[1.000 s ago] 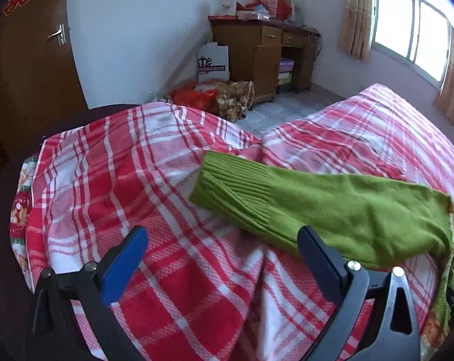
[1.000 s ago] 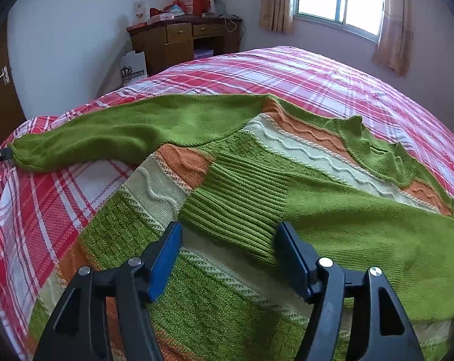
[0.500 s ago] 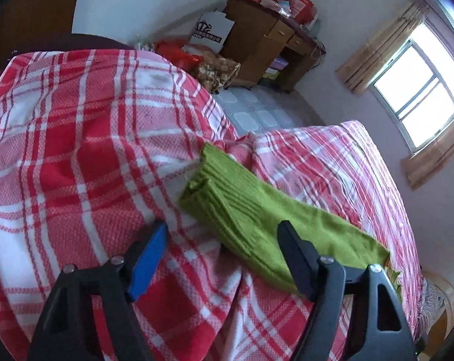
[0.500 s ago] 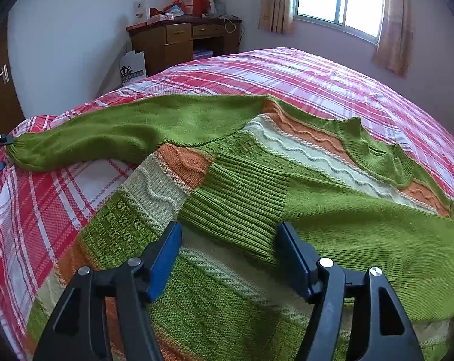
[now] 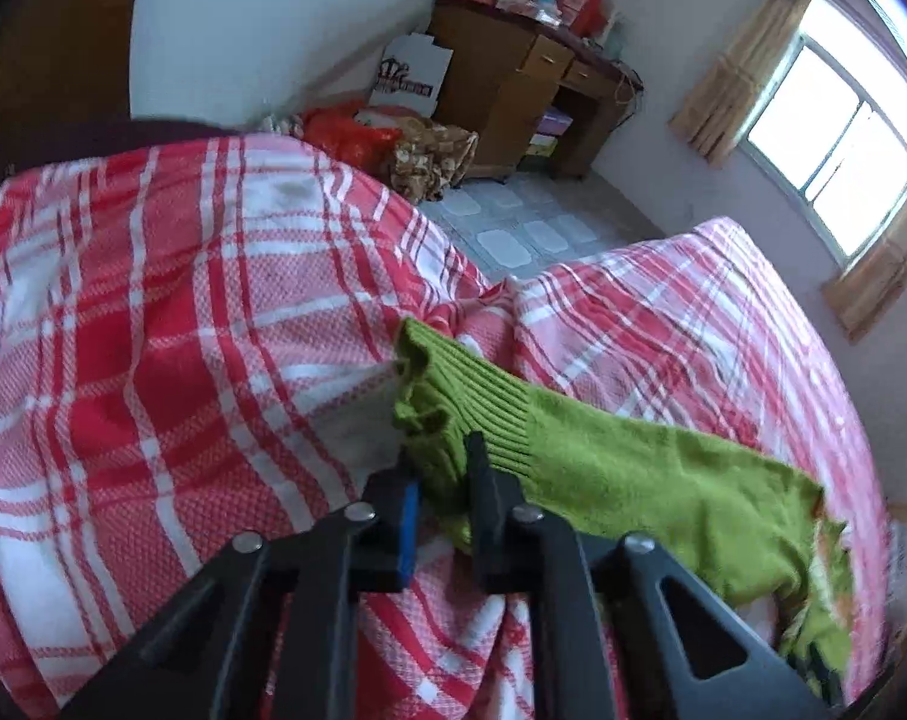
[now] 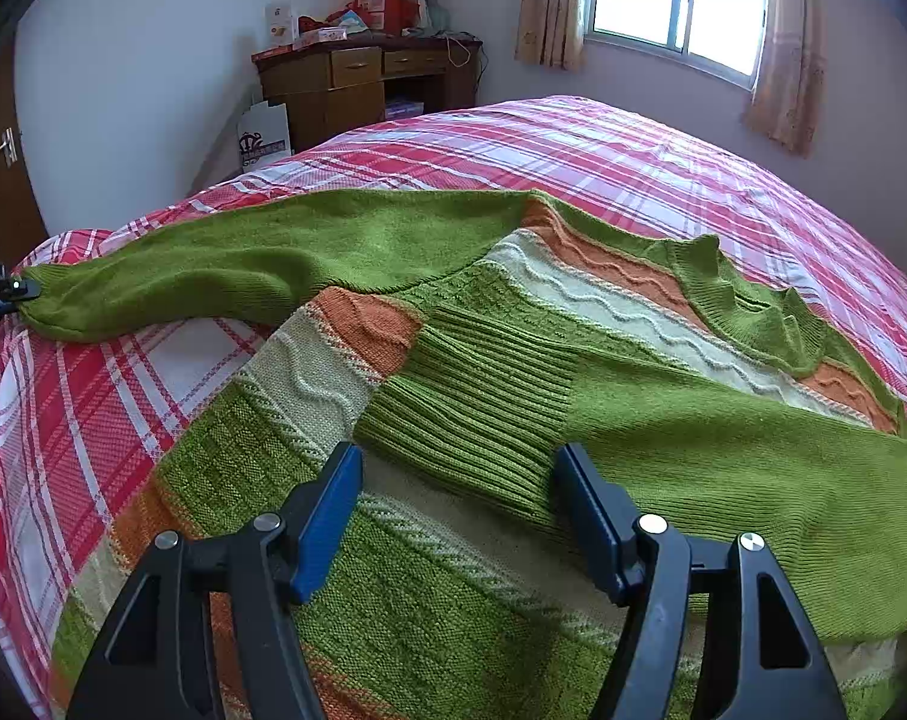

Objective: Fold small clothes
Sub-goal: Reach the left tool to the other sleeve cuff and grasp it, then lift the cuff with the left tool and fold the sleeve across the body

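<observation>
Centrally, a knitted pullover (image 6: 513, 372) in green, orange and cream bands lies flat on a red-and-white plaid woven bedspread (image 6: 663, 162); its plain green left-view sleeve (image 6: 261, 252) stretches toward the bed's corner, ending in a ribbed cuff (image 5: 453, 396); the other sleeve is folded across the body, its ribbed cuff (image 6: 471, 414) uppermost. The left gripper (image 5: 438, 468) has just been closing and is now clamped on the outstretched cuff, which bunches between the black fingers; in the right wrist view it appears only at the frame's left edge (image 6: 9, 291), touching that cuff. The right gripper (image 6: 456, 480) hovers with its 2 blue-padded fingers (image 6: 327, 510) apart, straddling the folded cuff; whether the pads touch the knit cannot be told. Containers: a white printed paper bag (image 5: 408, 75) leans against the wall beside a brown wooden desk (image 6: 363, 90) whose drawers are shut and whose top carries red boxes; red and patterned bags (image 5: 393, 144) sit on the tiled floor, contents unclear. Open bedspread lies toward the window (image 6: 681, 6); the bed drops away just beyond the held cuff.
</observation>
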`<state>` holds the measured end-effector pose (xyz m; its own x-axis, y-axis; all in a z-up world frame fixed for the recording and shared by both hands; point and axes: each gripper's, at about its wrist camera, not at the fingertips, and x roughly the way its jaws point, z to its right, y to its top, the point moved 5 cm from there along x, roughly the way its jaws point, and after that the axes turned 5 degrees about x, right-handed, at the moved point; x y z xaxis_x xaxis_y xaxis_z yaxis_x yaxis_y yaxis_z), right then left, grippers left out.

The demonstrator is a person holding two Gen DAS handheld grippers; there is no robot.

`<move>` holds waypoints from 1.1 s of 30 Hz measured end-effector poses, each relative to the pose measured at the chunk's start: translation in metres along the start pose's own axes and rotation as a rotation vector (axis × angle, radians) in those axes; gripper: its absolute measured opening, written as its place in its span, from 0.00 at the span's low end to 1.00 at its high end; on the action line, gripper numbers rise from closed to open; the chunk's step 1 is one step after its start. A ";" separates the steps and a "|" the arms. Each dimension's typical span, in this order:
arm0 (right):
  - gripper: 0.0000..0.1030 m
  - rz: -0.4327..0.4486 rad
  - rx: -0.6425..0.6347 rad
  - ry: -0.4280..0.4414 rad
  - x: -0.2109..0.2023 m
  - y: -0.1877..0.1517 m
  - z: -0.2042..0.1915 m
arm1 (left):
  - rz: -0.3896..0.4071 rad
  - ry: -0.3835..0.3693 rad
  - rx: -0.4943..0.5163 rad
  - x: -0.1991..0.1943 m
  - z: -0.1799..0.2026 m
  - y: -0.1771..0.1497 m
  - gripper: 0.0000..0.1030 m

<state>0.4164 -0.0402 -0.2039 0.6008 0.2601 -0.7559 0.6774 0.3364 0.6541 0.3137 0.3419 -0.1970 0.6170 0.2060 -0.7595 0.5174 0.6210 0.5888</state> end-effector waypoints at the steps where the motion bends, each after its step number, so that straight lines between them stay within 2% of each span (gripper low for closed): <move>1: 0.66 0.000 0.000 0.000 0.000 0.000 0.000 | 0.013 0.014 0.027 -0.003 0.003 0.000 0.11; 8: 0.66 0.005 -0.001 -0.007 0.000 0.000 0.000 | 0.147 0.122 0.211 -0.035 0.030 0.004 0.09; 15: 0.67 0.006 -0.001 -0.007 0.000 -0.001 0.000 | 0.278 0.162 0.346 -0.067 0.061 0.009 0.09; 22: 0.67 0.003 0.008 -0.001 0.000 0.000 0.002 | 0.326 0.167 0.413 -0.084 0.085 0.008 0.08; 27: 0.73 -0.010 0.036 0.039 0.000 0.002 0.007 | 0.336 0.156 0.451 -0.092 0.105 0.005 0.08; 33: 0.73 0.018 0.037 0.045 -0.027 0.001 0.019 | 0.356 0.143 0.490 -0.106 0.128 0.003 0.08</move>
<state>0.4090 -0.0639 -0.1822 0.5939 0.3070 -0.7436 0.6821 0.2980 0.6678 0.3261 0.2250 -0.0791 0.7334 0.4573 -0.5030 0.5276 0.0837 0.8454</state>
